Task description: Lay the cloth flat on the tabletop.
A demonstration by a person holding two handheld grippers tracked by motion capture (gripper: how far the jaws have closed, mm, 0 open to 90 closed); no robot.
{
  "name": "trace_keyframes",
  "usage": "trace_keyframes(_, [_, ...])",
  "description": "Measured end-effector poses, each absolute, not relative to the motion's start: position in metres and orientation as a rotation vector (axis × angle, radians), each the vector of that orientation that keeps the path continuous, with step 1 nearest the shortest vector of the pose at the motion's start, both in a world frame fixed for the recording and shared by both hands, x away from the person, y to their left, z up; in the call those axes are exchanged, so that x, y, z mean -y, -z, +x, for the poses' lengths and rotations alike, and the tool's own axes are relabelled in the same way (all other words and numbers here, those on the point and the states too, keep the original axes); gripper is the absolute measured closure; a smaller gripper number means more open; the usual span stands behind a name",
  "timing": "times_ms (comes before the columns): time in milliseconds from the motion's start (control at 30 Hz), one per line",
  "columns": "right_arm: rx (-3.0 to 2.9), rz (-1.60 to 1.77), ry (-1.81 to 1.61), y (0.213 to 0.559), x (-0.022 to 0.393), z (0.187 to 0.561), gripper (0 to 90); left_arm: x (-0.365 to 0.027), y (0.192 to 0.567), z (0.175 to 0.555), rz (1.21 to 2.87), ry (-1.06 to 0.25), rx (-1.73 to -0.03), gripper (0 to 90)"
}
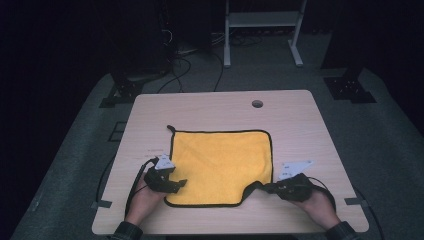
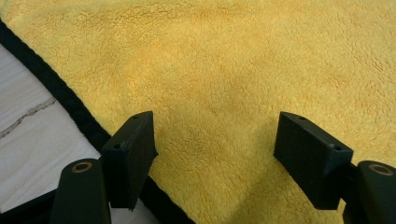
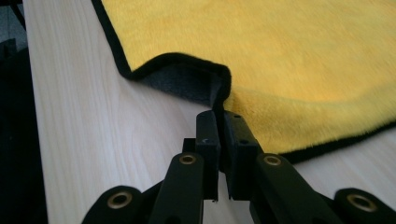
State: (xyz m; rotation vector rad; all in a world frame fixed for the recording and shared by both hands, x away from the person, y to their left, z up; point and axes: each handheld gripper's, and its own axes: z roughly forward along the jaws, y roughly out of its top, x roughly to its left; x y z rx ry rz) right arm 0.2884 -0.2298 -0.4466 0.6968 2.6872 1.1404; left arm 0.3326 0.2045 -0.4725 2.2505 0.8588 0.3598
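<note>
The right gripper (image 3: 218, 135) is pinching the cloth's (image 1: 220, 165) near right corner; the left gripper (image 2: 215, 154) is hovering with fingers (image 2: 130, 149) apart over its left edge.

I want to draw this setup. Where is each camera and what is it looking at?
High view: above the table, looking down; both hands and the yellow cloth show.
Left gripper view: rides the left gripper, open jaws over the cloth.
Right gripper view: rides the right gripper, shut on the cloth's corner.
All share the cloth.

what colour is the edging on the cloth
Black, around the yellow cloth; clearest in the right gripper view.
</note>
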Motion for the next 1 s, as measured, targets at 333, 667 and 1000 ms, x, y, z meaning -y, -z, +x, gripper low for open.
trace_keyframes(333, [-2.729,0.72,-1.095,0.459,0.273,0.262,82.8,-0.204,0.472,0.332,2.261,-0.352,-0.857,26.4])
trace_keyframes(667, [-2.619,0.794,-1.145,0.456,0.28,0.27,43.0,-0.203,0.472,0.331,2.259,-0.341,-0.859,23.3])
trace_keyframes(1000, [-2.304,1.138,-1.103,0.457,0.301,0.318,12.3,-0.199,0.471,0.332,2.263,-0.344,-0.886,11.7])
